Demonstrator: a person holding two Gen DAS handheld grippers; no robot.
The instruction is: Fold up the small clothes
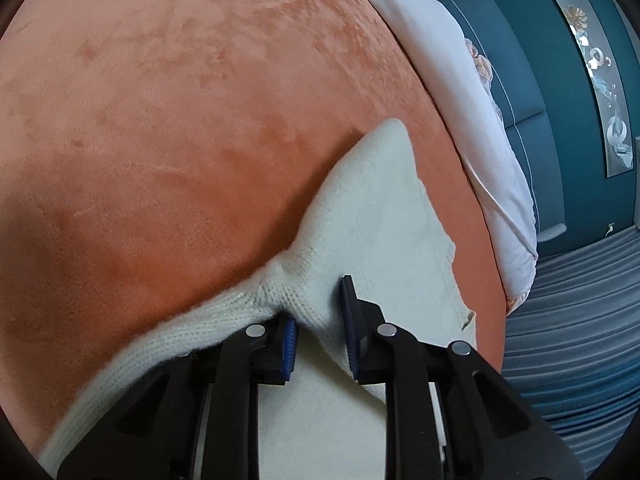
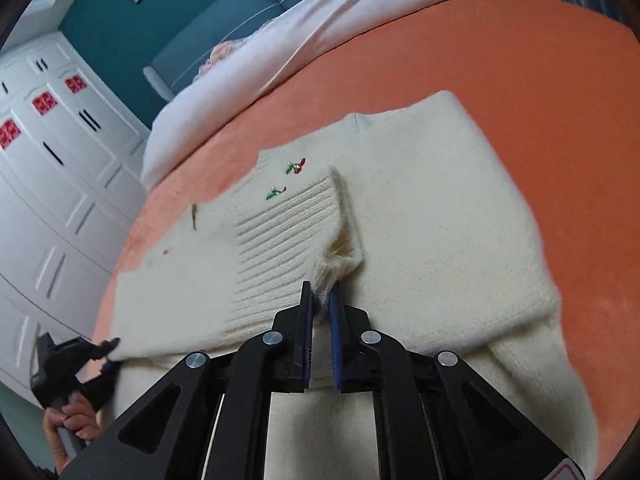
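Observation:
A small cream knitted sweater (image 2: 420, 216) with little red and green embroidery lies on an orange bed cover (image 2: 540, 92). My right gripper (image 2: 322, 300) is shut on the ribbed sleeve cuff (image 2: 320, 216), which lies folded across the sweater's body. My left gripper (image 1: 320, 312) has its jaws partly apart, with a bunched fold of the sweater's edge (image 1: 296, 280) between the pads. The left gripper also shows in the right wrist view (image 2: 108, 354) at the sweater's left corner, held by a hand.
A pale pink duvet (image 2: 304, 36) lies bunched along the far side of the bed. A teal padded headboard (image 2: 224, 28) and a white wardrobe (image 2: 52, 152) stand beyond it. A grey striped floor (image 1: 568, 320) lies past the bed edge.

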